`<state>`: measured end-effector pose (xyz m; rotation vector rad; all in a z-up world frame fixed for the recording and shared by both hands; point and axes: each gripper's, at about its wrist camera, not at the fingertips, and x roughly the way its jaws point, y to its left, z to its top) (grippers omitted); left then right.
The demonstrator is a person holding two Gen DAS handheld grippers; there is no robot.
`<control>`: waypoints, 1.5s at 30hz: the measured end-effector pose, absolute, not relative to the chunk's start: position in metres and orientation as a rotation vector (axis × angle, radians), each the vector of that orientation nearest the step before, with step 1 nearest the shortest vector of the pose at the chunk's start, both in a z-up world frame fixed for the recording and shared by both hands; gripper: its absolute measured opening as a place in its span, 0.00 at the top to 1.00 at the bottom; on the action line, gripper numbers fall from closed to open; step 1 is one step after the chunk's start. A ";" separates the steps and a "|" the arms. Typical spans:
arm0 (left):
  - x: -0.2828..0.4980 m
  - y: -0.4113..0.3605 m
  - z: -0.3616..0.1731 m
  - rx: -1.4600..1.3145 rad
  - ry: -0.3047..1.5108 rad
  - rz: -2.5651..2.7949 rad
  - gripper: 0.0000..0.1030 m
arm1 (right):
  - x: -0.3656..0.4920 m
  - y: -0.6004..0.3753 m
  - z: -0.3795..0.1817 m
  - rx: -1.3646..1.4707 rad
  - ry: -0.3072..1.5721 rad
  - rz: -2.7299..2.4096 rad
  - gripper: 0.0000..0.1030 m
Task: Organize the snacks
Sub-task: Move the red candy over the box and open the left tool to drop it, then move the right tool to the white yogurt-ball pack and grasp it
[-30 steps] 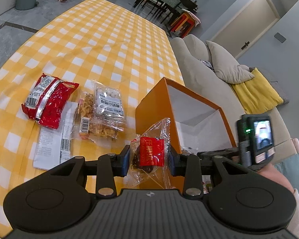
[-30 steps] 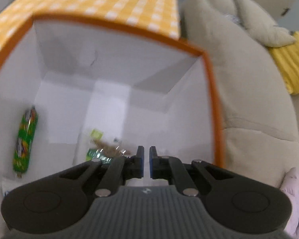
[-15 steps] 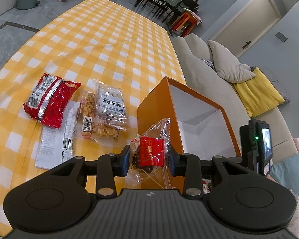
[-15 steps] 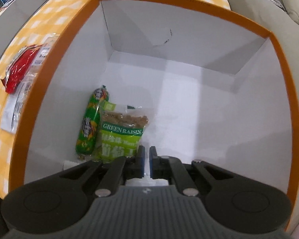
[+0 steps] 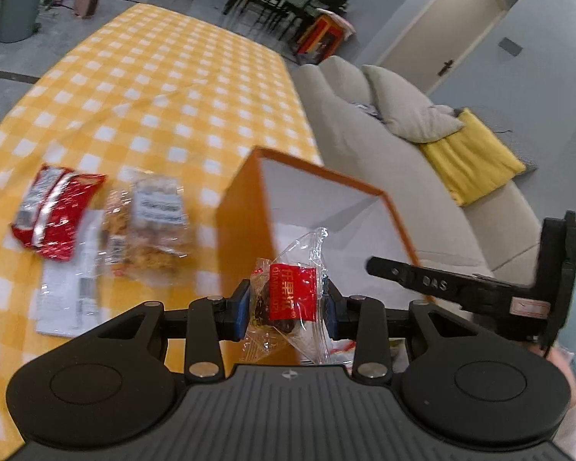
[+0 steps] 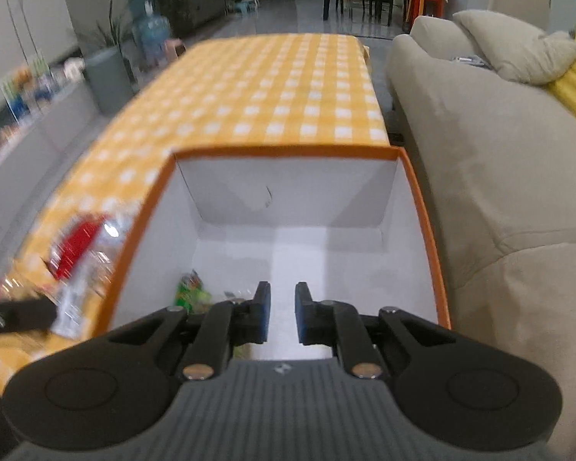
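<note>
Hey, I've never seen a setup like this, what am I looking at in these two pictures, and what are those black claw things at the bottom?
Those black claws are two hand-held grippers; a person holds one in each hand. Each picture comes from a camera on one gripper, looking forward along its fingers.

In the left view, the left gripper pinches a clear snack packet with a red label, near an orange box with a white inside. On the yellow checked tablecloth lie a red bag and some clear packets.

In the right view, the right gripper holds nothing, its fingers slightly apart over the box, where a green snack lies.
</note>
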<state>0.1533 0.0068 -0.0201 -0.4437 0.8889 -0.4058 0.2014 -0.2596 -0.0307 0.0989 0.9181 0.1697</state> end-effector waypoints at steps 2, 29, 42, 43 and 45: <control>0.152 -0.007 -0.014 -0.399 0.886 -0.415 0.60 | 0.203 -0.271 -0.029 0.155 0.894 0.162 0.89; 0.207 -0.184 -0.092 0.092 1.134 -0.306 0.55 | 0.203 -0.346 -0.043 0.475 0.824 0.173 0.78; 0.189 -0.150 -0.060 -0.037 1.121 -0.324 0.34 | 0.206 -0.338 -0.046 0.443 0.876 0.199 0.77; 0.187 -0.144 -0.056 -0.048 1.115 -0.321 0.34 | 0.206 -0.335 -0.045 0.431 0.877 0.207 0.77; 0.182 -0.134 -0.046 -0.072 1.097 -0.324 0.34 | 0.208 -0.330 -0.046 0.417 0.887 0.213 0.76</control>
